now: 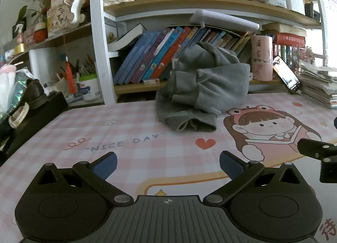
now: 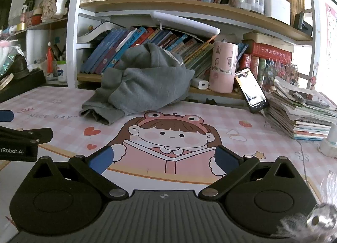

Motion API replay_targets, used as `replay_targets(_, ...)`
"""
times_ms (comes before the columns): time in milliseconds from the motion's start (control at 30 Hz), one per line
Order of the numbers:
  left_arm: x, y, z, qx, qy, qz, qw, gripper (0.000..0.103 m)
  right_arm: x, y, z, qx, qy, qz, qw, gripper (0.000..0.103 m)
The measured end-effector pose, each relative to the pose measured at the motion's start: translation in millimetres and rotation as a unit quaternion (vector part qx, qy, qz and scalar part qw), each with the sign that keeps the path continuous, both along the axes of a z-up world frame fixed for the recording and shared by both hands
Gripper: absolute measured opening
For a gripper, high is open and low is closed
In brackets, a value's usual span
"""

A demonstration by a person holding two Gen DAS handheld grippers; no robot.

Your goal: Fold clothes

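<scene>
A crumpled grey garment [image 1: 202, 87] lies in a heap at the back of the desk, leaning against the shelf of books; the right wrist view shows the same grey garment [image 2: 143, 87] left of centre. My left gripper [image 1: 168, 166] hovers over the pink checked desk mat [image 1: 130, 129], well short of the garment, jaws wide open with nothing between the blue pads. My right gripper [image 2: 164, 159] is likewise open and empty above the cartoon girl print on the desk mat [image 2: 263, 137]. Each gripper's arm shows at the edge of the other's view.
A bookshelf [image 1: 189, 3] packed with books rises behind the desk. A pink cup [image 2: 224, 67], a white charger [image 2: 200, 85] and a propped phone [image 2: 251, 90] stand at the back right. A stack of books and papers [image 2: 301, 110] fills the right edge. Dark clutter [image 1: 31, 104] sits left.
</scene>
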State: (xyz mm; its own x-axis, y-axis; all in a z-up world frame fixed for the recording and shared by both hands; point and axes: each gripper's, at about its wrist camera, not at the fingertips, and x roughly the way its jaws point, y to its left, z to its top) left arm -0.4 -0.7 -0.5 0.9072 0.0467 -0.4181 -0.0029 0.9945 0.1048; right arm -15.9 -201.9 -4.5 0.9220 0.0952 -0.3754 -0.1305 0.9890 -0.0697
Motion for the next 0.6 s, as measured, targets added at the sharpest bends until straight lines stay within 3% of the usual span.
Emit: replay_targets(600, 1.6, 2.1, 0.4, -0.005, 0.003, 0.006, 1.0000, 0.103, -2.6, 0.4, -0.2, 0.000, -0.001, -0.003, 1.000, 0.103)
